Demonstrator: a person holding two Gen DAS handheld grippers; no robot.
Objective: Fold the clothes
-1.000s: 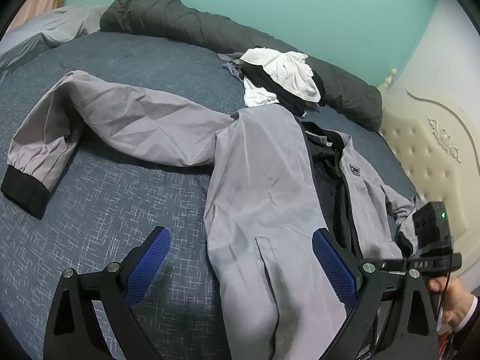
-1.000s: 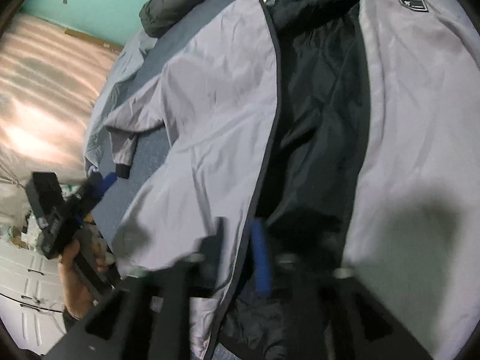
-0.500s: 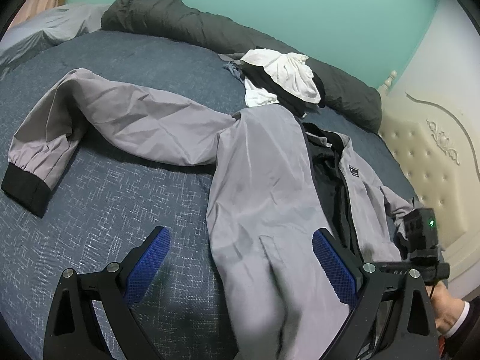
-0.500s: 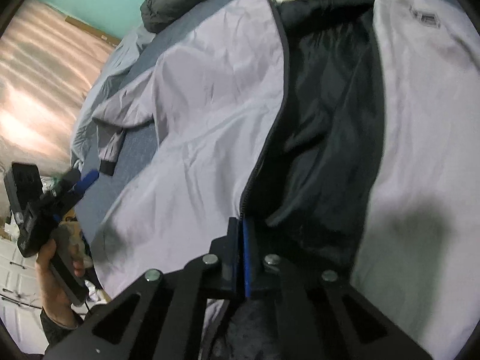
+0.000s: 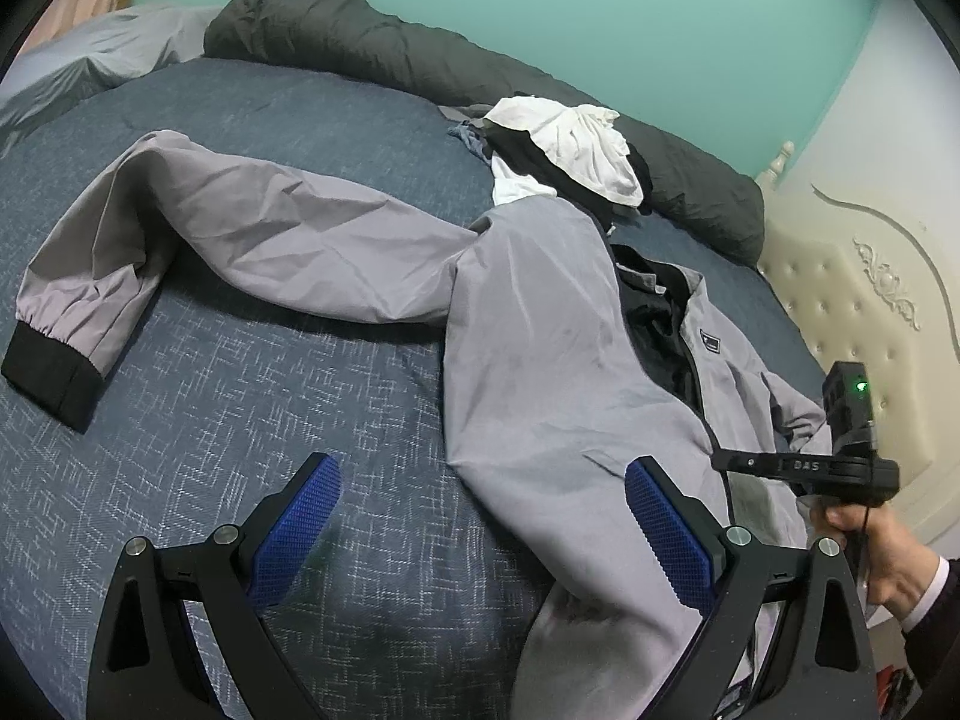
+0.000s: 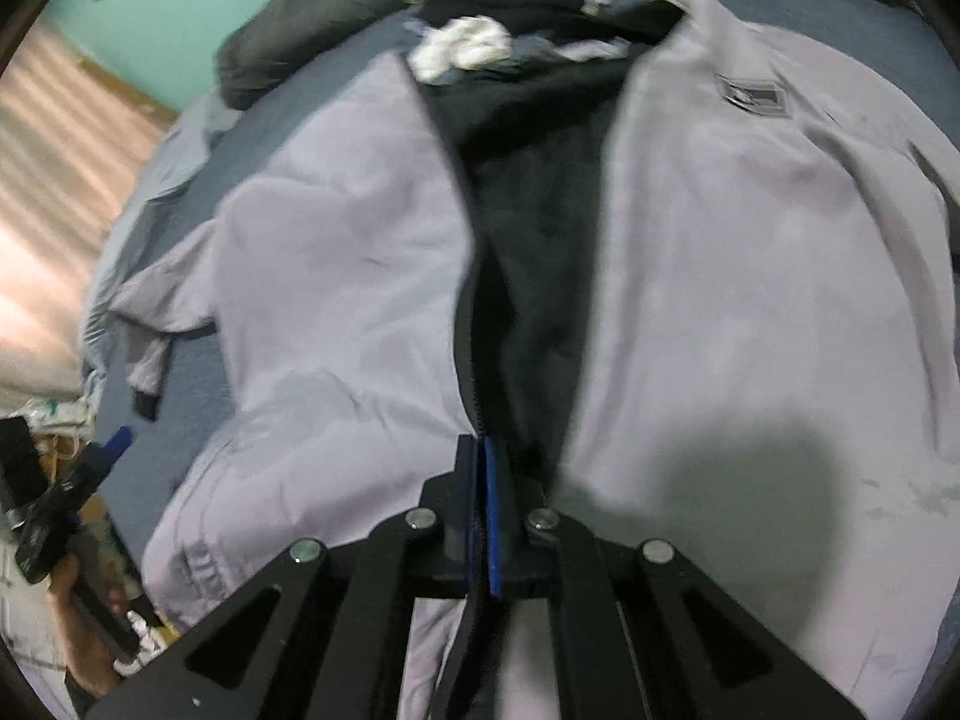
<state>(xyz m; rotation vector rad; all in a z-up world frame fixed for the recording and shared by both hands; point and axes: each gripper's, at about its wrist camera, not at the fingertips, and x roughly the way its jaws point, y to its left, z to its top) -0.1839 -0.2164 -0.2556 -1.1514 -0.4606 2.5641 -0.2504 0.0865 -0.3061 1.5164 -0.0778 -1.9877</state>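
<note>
Right gripper (image 6: 480,468) seemingly clamped on grey jacket's (image 6: 336,276) zipper edge.

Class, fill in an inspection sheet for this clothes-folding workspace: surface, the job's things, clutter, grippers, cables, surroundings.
Surface: dark blue bedspread, patterned, covering the bed.
Job's things: grey jacket lying front up, unzipped, black lining showing; one sleeve spread out to the side, black cuff at its end.
Clutter: pile of white and black clothes above the collar; dark rolled duvet along the far edge.
Grippers: left gripper with jaws open, above the jacket's side edge; right gripper with jaws shut on the jacket's zipper edge.
Cables: nothing seen.
Surroundings: teal wall; cream padded headboard.
</note>
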